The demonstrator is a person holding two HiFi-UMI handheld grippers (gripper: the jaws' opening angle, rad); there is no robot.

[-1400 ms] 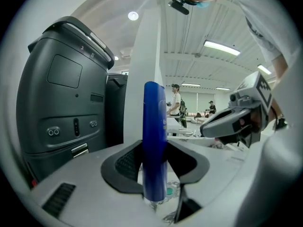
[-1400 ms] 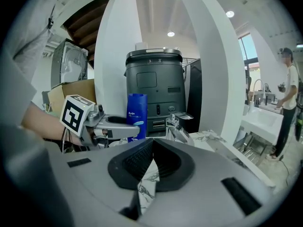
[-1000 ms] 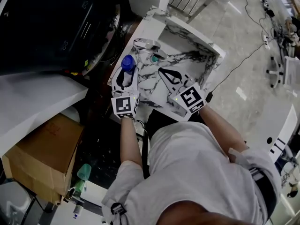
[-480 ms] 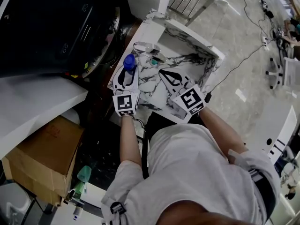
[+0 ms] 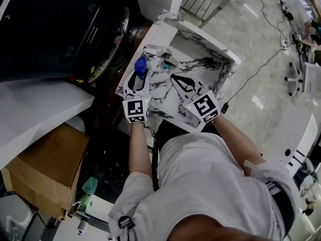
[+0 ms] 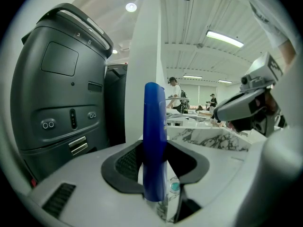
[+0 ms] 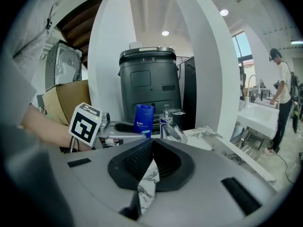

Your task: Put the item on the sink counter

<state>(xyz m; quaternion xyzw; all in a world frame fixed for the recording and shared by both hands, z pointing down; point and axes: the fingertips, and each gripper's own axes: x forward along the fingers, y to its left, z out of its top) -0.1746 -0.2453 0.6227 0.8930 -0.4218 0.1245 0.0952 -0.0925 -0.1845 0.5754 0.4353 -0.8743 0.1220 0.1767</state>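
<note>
Bottle [image 5: 140,66] update from my end: the blue bottle sits right at the tip of the left gripper [image 5: 138,77], upright, wedged between the two jaws. In the left gripper view it fills the gap dead centre [image 6: 154,145], with a dark pad on each side of it, so the jaws stand wide but they are clamped on it. It's at the left edge of the marble bench [image 5: 161,93], just beside the faucet [image 5: 158,50] and right next to the big black machine [image 5: 60,29]. From the right gripper view the bottle [image 7: 143,120] shows in front of that machine [image 7: 149,79], with the faucet [image 7: 170,122] just to its right. I can't tell whether its base is actually down on the bench or a hair above it.

Left forearm [image 5: 136,149] runs pretty much straight ahead from the body, gripper pointing away and slightly right, marker cube [image 5: 136,110] facing up at the camera.

Right gripper [image 5: 174,77] is over the middle of the bench, well apart from the bottle, angled toward the upper left. Its jaws are pressed fully together [image 7: 150,150] with nothing in them, just marble visible past the tips. Right arm comes in from the side, bent at the elbow. Cardboard box [image 5: 45,169] sits down on the left, off the bench.
</note>
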